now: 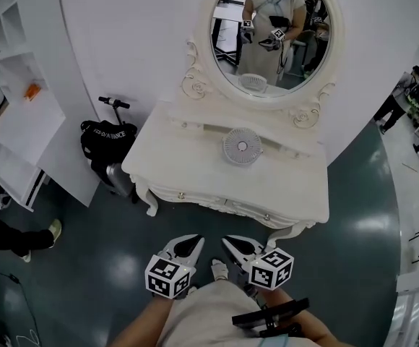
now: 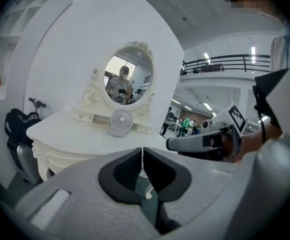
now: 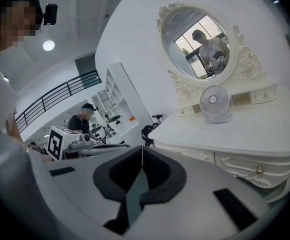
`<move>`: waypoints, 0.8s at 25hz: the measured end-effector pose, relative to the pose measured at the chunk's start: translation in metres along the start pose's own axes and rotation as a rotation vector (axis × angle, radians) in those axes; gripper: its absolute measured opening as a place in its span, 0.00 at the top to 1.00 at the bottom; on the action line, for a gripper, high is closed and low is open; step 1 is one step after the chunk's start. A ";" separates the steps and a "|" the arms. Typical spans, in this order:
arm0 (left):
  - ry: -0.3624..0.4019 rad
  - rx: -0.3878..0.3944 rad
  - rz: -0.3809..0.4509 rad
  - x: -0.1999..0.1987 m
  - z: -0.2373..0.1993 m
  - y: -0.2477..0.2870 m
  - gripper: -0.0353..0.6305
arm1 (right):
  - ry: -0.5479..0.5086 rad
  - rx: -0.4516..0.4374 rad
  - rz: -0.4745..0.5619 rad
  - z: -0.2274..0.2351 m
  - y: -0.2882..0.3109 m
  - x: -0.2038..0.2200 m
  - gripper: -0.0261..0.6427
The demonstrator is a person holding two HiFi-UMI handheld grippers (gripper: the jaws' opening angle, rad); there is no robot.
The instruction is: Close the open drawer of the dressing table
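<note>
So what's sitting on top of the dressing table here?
A small white fan stands on the dressing table top, in front of the oval mirror. The surface right behind the fan is covered by it.

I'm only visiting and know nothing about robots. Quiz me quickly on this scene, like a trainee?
1. True or false: the fan stands on the table, below the mirror.
2. The left gripper is: A) wide open; B) shut, empty; C) shut on a knob.
3. In the head view, what dark thing stands left of the table?
Key: 1 true; 2 B; 3 a black bag.
</note>
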State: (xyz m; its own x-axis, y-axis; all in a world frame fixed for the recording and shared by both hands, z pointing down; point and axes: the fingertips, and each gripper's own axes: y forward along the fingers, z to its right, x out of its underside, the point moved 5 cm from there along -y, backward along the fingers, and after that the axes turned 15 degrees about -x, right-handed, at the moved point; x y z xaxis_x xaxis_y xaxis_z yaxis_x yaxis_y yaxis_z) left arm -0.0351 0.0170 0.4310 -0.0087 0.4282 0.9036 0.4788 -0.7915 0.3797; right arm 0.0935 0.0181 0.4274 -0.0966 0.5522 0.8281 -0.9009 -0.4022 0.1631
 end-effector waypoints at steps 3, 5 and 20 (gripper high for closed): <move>-0.025 0.005 0.028 0.001 0.003 -0.011 0.92 | 0.005 -0.010 0.010 -0.007 -0.002 0.001 0.94; -0.042 0.001 0.042 0.002 0.002 -0.016 0.92 | 0.000 -0.014 0.018 -0.011 -0.002 0.000 0.94; -0.068 -0.026 0.082 -0.009 -0.002 -0.026 0.92 | -0.041 -0.028 -0.009 -0.024 0.002 -0.007 0.94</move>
State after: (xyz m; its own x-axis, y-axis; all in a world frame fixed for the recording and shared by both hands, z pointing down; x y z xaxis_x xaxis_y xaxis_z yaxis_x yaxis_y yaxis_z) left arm -0.0495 0.0332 0.4134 0.0897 0.3894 0.9167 0.4525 -0.8359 0.3108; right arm 0.0821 0.0309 0.4093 -0.0712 0.5251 0.8481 -0.9132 -0.3763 0.1563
